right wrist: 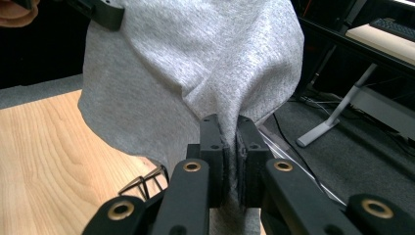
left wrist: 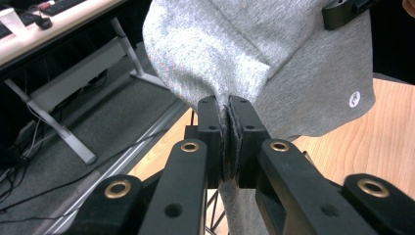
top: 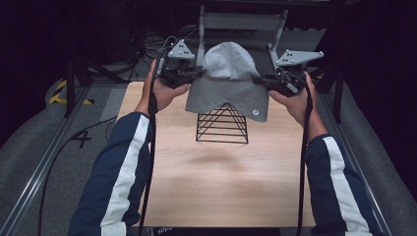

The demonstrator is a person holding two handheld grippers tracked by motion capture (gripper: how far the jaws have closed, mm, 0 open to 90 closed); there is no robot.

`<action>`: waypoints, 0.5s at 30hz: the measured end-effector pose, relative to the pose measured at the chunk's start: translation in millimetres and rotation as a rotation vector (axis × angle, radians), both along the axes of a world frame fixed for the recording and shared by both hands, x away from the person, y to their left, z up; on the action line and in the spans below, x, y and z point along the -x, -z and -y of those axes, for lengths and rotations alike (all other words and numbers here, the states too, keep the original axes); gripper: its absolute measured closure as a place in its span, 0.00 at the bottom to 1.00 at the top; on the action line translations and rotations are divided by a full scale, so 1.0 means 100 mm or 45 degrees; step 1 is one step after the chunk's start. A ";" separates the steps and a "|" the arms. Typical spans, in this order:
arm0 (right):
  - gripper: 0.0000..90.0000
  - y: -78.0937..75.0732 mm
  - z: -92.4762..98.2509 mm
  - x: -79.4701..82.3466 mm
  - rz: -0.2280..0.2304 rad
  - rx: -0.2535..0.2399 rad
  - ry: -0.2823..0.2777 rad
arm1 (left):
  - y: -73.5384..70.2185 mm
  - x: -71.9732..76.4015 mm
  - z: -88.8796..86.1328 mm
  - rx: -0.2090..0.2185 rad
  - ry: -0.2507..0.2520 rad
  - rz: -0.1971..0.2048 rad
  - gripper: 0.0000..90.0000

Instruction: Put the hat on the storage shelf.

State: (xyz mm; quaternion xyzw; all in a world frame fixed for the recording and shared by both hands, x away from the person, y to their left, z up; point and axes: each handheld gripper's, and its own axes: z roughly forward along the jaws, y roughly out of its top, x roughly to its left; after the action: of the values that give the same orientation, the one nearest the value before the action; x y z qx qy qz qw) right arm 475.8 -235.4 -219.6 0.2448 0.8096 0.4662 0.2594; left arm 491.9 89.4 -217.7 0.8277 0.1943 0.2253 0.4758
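2 grippers are pinching a soft grey knit beanie (top: 227, 78) by opposite edges, holding it above a black wire pyramid stand (top: 222, 125) on the pale woodgrain table (top: 221, 182). Left gripper (left wrist: 229, 105) is clamped on bunched fabric, right gripper (right wrist: 228, 125) too. Small round white logo tag (top: 255, 112) near the hem.

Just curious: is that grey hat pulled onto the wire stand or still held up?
Held up: both grippers pinch the grey hat at its sides, stretching it over the wire stand.
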 end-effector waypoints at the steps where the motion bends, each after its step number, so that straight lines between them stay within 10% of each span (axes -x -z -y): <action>1: 0.94 0.01 0.00 0.01 -0.002 0.000 -0.001 | 0.01 0.02 0.00 -0.006 0.005 0.008 0.95; 15: 0.94 0.03 0.08 0.14 0.019 0.011 -0.016 | 0.02 0.18 -0.07 0.031 0.062 0.023 0.94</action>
State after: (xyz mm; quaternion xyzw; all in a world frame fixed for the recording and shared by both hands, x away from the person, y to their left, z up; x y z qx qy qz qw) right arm 461.8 -243.6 -222.7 0.2350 0.8112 0.4662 0.2634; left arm 474.0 96.9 -220.1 0.8243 0.1725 0.2188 0.4929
